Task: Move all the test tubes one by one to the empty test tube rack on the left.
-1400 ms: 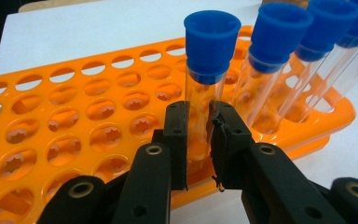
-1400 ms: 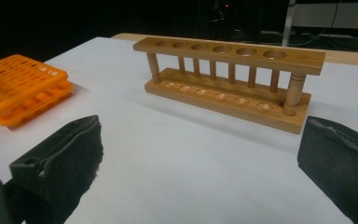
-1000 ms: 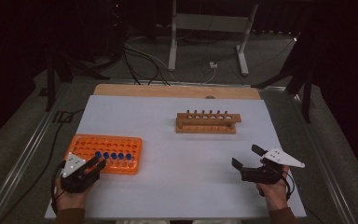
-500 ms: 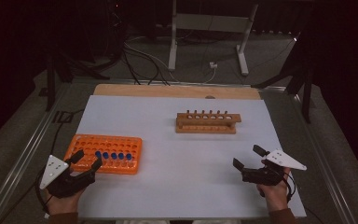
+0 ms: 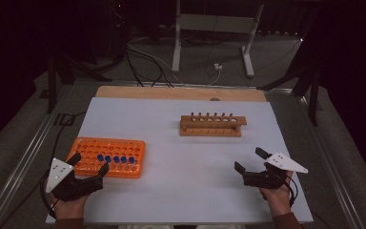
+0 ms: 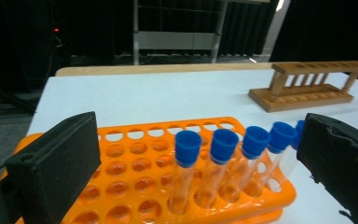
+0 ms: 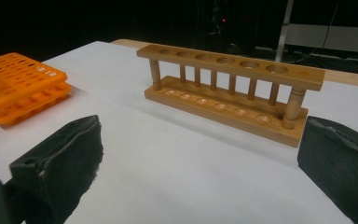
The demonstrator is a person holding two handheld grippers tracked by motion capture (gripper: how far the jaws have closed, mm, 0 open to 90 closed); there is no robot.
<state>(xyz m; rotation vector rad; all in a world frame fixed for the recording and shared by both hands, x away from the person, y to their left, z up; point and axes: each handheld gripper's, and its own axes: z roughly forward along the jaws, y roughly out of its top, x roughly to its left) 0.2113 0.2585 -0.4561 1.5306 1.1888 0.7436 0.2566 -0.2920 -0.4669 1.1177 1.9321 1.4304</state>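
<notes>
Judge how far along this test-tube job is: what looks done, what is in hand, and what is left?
Done: nothing has been transferred; the wooden rack holds no tubes. In hand: the left gripper, whose jaws have just been opening, sits empty at the orange rack, facing the blue-capped tubes. The right gripper waits open. Left, probably: moving the tubes across.

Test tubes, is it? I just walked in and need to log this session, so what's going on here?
A person holds a gripper in each hand at a white table. The left gripper has just been opening and stands with jaws wide at the orange rack, in front of the row of blue-capped tubes, gripping none. The right gripper waits open, holding nothing, pointed toward the unfilled wooden rack.
</notes>
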